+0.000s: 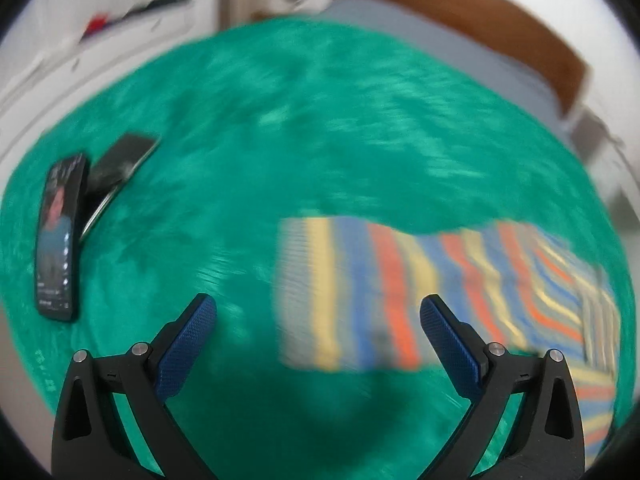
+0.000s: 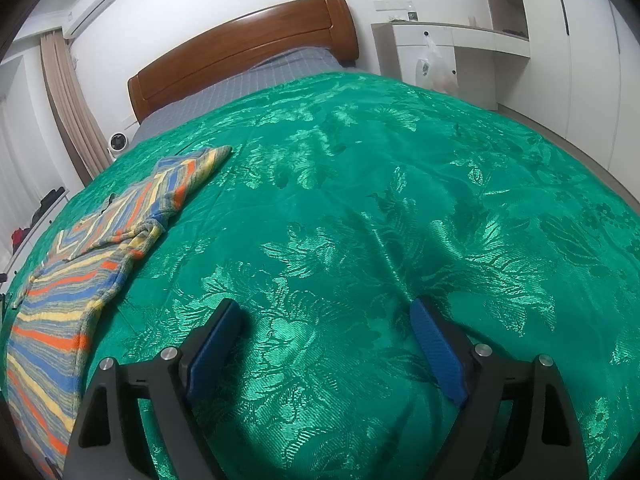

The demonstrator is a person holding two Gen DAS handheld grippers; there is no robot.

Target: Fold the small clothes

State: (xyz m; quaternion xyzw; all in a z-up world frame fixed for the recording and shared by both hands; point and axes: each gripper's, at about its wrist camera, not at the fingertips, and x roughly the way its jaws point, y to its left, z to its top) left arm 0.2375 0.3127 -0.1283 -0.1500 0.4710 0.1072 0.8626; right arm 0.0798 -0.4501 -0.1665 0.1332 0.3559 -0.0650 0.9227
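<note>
So the striped garment (image 1: 420,292) is lying spread out on the green bedspread (image 1: 280,128), all orange, blue, yellow and grey stripes, and in the right wrist view it sits over at the left side of the bed (image 2: 60,280) with one sleeve reaching out toward the far end and the body running down to the near edge, a bit rumpled where the sleeve joins. In the left wrist view it's blurry, lying to the right, and it passes behind the right-hand finger, so it's near but I can't tell if anything touches it. The left tongs (image 1: 318,316) are spread wide apart with nothing between the blue pads, just green cover showing in the gap. Same deal with the right tongs (image 2: 326,320), wide apart and empty, hanging over bare bedspread (image 2: 360,200) with the garment off to their left, well clear of the fingers. The cover has a shiny floral weave to it. On the left in the left wrist view there's a phone (image 1: 58,232) with its screen lit, and just beside it a dark tablet-looking thing (image 1: 120,164), the two touching or overlapping at one end, hard to say which. At the far end there's a grey sheet (image 2: 256,80) and then a wooden headboard (image 2: 248,40), with a white cabinet (image 2: 440,52) to the right that has a plastic bag (image 2: 434,68) hanging off it, and a curtain (image 2: 68,104) far left
</note>
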